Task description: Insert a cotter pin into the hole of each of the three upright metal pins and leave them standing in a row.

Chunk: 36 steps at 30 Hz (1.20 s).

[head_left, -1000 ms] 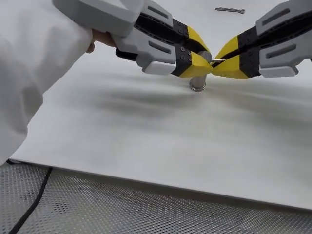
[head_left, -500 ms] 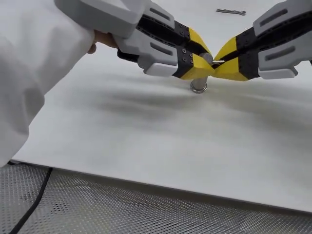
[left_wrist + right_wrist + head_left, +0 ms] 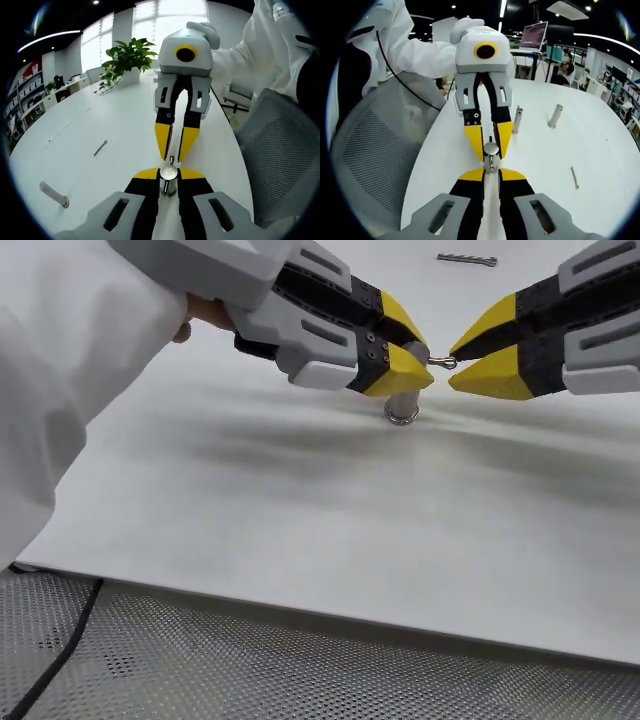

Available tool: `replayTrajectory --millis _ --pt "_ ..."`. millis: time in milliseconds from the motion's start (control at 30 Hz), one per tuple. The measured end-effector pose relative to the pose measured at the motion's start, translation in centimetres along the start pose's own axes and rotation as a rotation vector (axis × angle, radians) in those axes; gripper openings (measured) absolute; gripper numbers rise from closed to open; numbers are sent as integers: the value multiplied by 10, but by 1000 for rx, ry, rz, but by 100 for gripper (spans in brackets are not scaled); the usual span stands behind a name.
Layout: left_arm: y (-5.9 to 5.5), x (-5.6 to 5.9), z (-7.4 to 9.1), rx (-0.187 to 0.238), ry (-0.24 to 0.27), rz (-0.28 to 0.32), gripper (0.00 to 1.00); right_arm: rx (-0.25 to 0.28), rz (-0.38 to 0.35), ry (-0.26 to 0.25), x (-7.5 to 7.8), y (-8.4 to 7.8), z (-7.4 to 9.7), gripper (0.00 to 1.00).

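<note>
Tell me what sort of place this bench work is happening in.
Most likely an open-plan office or lab space, not a factory floor: a long white table, a potted plant beside large bright windows, a mesh office chair, and a lit screen on a desk behind.

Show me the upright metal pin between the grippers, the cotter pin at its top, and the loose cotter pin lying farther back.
metal pin (image 3: 402, 407): head view, on its shaft near the base.
cotter pin (image 3: 441, 363): head view, on its looped end.
loose cotter pin (image 3: 466, 259): head view, on its middle.
</note>
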<state>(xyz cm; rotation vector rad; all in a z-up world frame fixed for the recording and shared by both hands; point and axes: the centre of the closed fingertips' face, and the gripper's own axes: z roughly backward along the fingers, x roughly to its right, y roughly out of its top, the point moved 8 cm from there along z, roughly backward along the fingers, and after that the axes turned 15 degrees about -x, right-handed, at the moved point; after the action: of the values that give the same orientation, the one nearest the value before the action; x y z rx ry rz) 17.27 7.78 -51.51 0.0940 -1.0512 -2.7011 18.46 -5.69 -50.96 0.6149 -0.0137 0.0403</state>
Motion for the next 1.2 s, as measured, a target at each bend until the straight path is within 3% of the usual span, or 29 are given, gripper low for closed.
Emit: replayTrajectory --millis 133,1200 --pt "0 0 0 0 0 1 10 31 -42 14 0 1 0 0" --pt "0 1 1 -7 -8 -1 12 63 -36 26 -4 13 -7 2"
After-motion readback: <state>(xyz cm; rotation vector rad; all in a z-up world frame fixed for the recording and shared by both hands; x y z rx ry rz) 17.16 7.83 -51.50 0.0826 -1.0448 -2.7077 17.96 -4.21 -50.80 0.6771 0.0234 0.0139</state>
